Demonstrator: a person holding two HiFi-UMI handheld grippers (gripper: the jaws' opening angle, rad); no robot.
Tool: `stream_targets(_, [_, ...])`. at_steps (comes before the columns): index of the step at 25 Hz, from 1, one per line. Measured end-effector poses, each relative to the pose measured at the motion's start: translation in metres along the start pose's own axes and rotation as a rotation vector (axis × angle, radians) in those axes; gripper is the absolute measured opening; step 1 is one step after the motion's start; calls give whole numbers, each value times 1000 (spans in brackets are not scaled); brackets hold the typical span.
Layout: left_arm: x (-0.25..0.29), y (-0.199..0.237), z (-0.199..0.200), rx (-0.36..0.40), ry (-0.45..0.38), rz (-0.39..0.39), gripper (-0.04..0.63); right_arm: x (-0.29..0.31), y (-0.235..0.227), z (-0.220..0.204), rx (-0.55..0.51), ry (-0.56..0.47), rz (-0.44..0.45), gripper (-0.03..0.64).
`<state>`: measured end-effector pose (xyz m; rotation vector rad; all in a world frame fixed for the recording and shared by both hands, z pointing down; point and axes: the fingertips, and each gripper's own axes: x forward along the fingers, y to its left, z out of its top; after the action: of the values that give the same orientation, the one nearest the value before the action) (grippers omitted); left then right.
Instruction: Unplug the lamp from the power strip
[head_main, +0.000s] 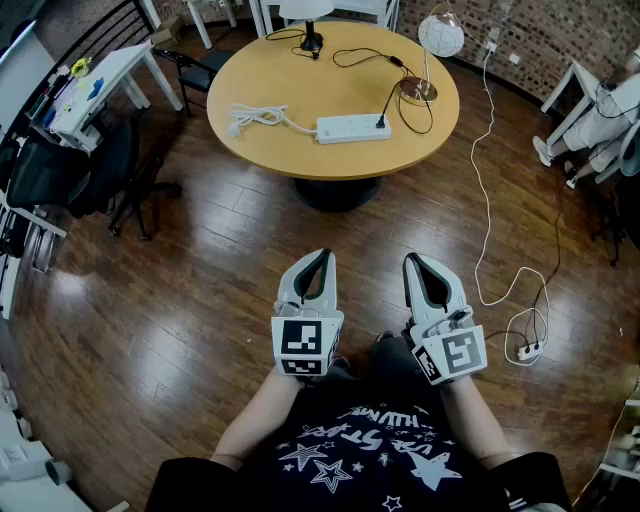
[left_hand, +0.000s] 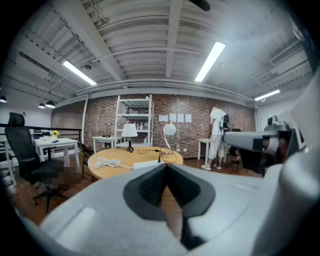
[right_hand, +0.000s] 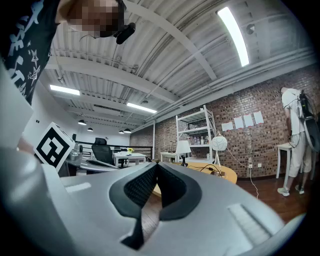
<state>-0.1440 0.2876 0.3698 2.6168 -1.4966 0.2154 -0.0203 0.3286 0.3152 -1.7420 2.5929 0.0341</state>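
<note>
Black plug (head_main: 381, 123) at white plastic power strip's (head_main: 353, 128) right end, far ahead on round wooden tabletop (head_main: 270, 75), nearer closed right gripper (head_main: 412, 258) than closed left gripper (head_main: 322, 252).

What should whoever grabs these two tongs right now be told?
The left tongs are shut and empty. The right tongs are shut and empty. Both are well short of the round table.
The power strip lies on that table, with a black plug seated in it.
Done: nothing yet.
To do: walk up, steady the strip, pull that plug out.
</note>
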Motion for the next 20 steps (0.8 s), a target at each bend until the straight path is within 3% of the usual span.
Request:
stream_targets(8, [45, 16, -2, 6, 13, 25, 3, 47, -37, -16, 26, -7, 5, 9])
stream_targets(14, [111, 24, 7, 24, 34, 73, 3, 109, -89, -27, 55, -14, 64, 9])
stream_targets(20, [184, 19, 30, -19, 21, 73, 3, 169, -146, -18, 37, -21, 118, 9])
